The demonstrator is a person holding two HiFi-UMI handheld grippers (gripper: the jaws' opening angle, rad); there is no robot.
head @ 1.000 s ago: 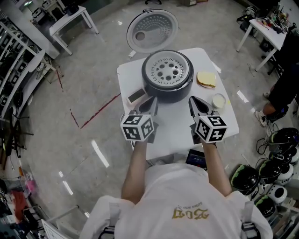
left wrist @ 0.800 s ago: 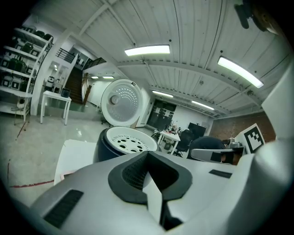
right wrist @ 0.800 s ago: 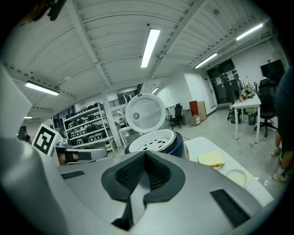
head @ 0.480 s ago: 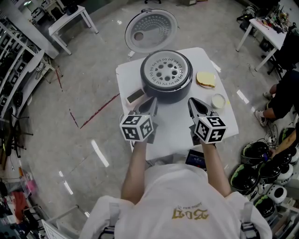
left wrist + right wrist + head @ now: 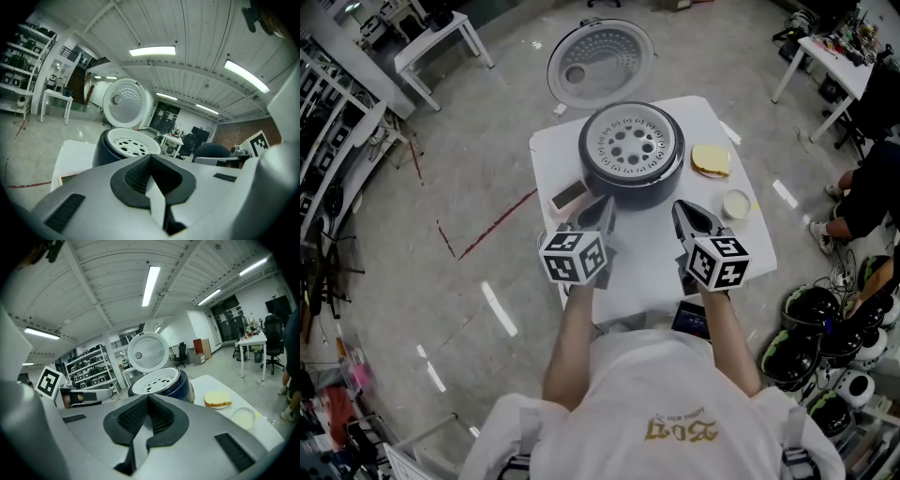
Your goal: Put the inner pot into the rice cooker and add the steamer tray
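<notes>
The dark rice cooker [image 5: 630,178] stands at the back of the white table [image 5: 647,272], its round lid [image 5: 600,61] swung open behind it. The white steamer tray [image 5: 630,141], with round holes, sits in the cooker's mouth; the inner pot is hidden under it. My left gripper [image 5: 602,206] and right gripper [image 5: 682,210] hover side by side just short of the cooker's front, both shut and empty. In the left gripper view the shut jaws [image 5: 151,164] point at the cooker [image 5: 112,147]. In the right gripper view the gripper [image 5: 149,405] faces the tray [image 5: 157,379].
A slice of bread on a plate [image 5: 711,159] and a small white bowl [image 5: 737,202] lie on the table's right side. A flat rectangular device [image 5: 569,195] lies left of the cooker. Helmets [image 5: 825,337] and a person's legs [image 5: 862,202] are to the right; shelving [image 5: 328,141] is at the left.
Neither gripper has moved and nothing on the table has shifted. Only the head view has drifted slightly, and the person at the right edge has shifted.
</notes>
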